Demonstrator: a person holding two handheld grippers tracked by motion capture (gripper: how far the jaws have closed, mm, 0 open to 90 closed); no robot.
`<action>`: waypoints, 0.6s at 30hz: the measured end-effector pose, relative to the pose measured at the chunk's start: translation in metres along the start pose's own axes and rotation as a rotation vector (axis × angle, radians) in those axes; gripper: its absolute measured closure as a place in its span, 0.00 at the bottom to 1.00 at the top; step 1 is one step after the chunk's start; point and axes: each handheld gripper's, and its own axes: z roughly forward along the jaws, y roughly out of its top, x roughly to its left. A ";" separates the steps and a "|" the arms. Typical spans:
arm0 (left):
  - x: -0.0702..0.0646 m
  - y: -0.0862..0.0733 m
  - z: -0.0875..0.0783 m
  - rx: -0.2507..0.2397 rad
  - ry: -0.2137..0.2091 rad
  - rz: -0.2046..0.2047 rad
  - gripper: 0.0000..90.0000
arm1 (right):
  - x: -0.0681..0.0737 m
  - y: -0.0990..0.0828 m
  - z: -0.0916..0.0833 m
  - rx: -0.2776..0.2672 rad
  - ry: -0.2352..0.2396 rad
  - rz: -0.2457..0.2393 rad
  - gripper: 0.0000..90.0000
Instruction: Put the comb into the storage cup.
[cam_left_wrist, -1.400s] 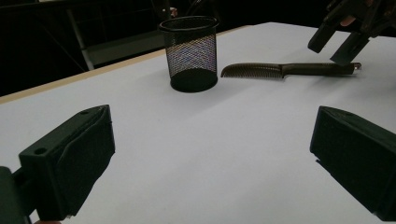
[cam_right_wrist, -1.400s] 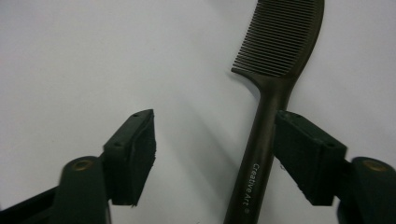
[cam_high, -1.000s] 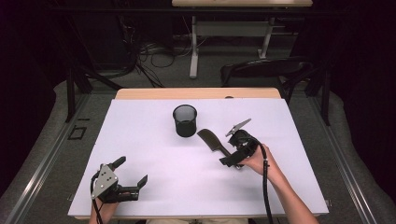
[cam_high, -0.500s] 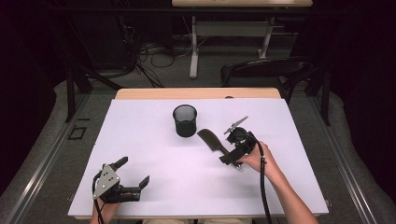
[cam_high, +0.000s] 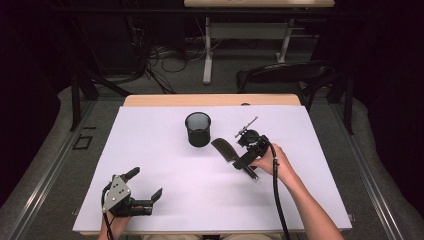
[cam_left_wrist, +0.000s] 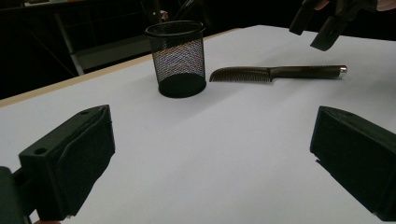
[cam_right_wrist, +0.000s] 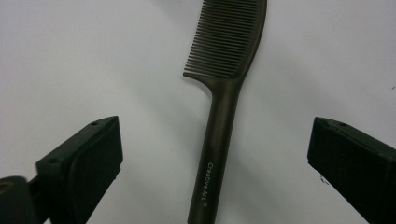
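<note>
While spread wide, right tool (cam_right_wrist: 212, 154) straddles matte comb (cam_right_wrist: 224, 102) | mesh cup (cam_high: 198, 129) near

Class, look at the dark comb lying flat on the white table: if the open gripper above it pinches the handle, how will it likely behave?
The comb looks like rigid plastic, so probably stiff and light. Its smooth, narrow handle might slip or pivot between the right gripper's jaws. Lying flat, it seems unlikely to roll.

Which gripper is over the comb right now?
The right gripper, jaws open, hangs above the comb handle beside the mesh cup. The left gripper, also open, sits at the near left table edge.
</note>
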 end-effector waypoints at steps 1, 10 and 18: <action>0.000 0.000 0.001 -0.001 -0.002 0.000 0.00 | 0.000 0.002 0.001 0.002 -0.004 -0.002 0.04; 0.000 0.002 0.006 -0.001 -0.023 0.008 0.00 | 0.006 0.010 0.014 0.069 -0.026 -0.004 0.09; -0.001 0.002 0.008 -0.002 -0.030 0.011 0.00 | 0.008 0.006 0.023 0.083 -0.063 -0.018 0.29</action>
